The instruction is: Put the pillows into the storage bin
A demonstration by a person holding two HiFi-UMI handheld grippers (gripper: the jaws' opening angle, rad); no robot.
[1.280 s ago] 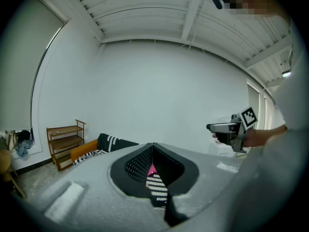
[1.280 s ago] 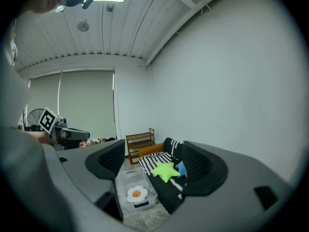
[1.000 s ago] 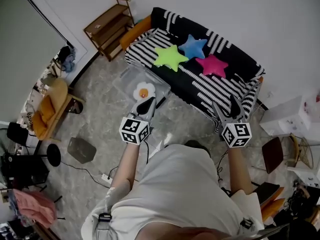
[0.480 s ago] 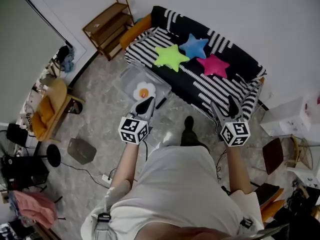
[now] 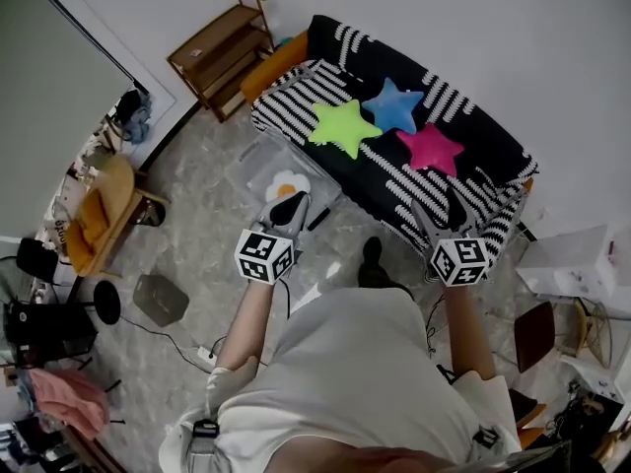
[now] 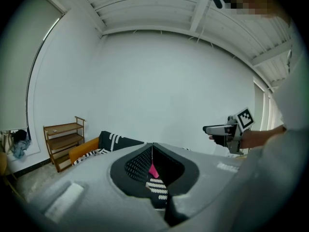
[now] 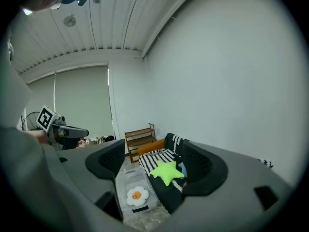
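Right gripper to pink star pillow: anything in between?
In the head view, only bare striped sofa seat lies between the right gripper and the pink star pillow; the blue star pillow and the green star pillow sit further left.

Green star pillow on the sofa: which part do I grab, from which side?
The green star pillow lies flat on the sofa seat, one point toward the front edge. Grip that point, coming from the floor side; it looks narrow enough for open fingers to straddle.
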